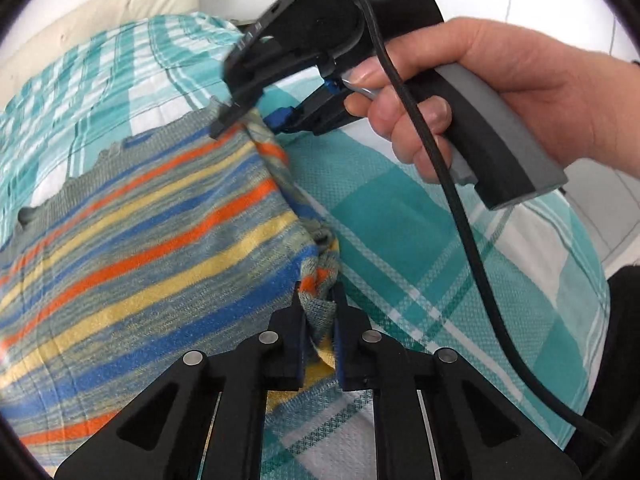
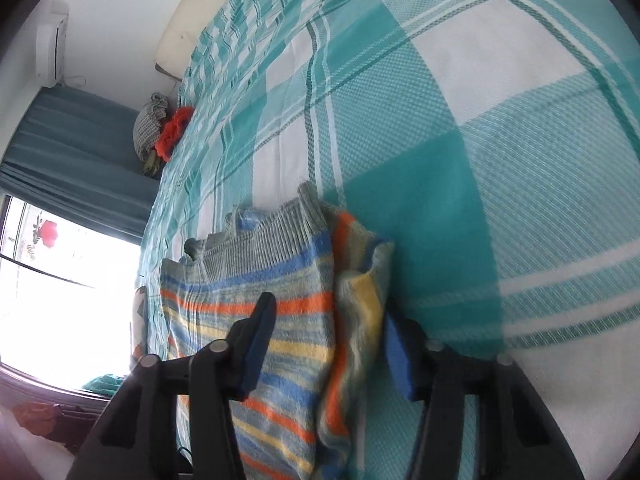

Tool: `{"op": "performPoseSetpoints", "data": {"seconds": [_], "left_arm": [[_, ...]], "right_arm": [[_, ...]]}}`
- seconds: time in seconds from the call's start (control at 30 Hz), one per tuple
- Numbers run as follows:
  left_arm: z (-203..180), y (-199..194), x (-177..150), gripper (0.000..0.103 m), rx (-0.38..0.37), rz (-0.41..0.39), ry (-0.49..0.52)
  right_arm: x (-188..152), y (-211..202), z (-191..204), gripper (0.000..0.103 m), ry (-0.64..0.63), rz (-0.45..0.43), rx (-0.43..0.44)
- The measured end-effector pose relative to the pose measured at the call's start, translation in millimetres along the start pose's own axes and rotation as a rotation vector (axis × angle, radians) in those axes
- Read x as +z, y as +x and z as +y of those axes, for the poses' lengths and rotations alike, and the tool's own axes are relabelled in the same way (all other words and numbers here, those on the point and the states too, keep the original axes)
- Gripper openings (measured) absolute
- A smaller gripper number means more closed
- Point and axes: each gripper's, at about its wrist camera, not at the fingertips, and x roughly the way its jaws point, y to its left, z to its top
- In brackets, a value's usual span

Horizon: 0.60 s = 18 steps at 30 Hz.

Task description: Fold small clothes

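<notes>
A small striped knit sweater (image 1: 152, 240), grey with orange, yellow and blue bands, lies on a teal and white checked bedspread (image 1: 400, 208). My left gripper (image 1: 319, 300) is shut on a bunched fold of the sweater's right edge. In the left wrist view my right gripper (image 1: 256, 120), held in a hand, is over the sweater's far right corner. In the right wrist view the right gripper (image 2: 328, 320) is open, its jaws wide apart on either side of the sweater's (image 2: 280, 320) folded edge.
A cream headboard (image 1: 120, 4) stands at the far end of the bed. A bundle of grey and red clothes (image 2: 160, 132) lies at the bed's far edge. A window (image 2: 60, 300) and teal curtain (image 2: 72, 152) are beyond the bed.
</notes>
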Motion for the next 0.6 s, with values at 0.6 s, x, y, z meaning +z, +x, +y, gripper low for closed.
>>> {"op": "performPoseSetpoints", "data": {"seconds": [0.6], "left_arm": [[204, -166, -102, 0.007, 0.103, -0.263, -0.640]], "right_arm": [[-14, 92, 235, 0.009, -0.267, 0.071, 0.167]]}}
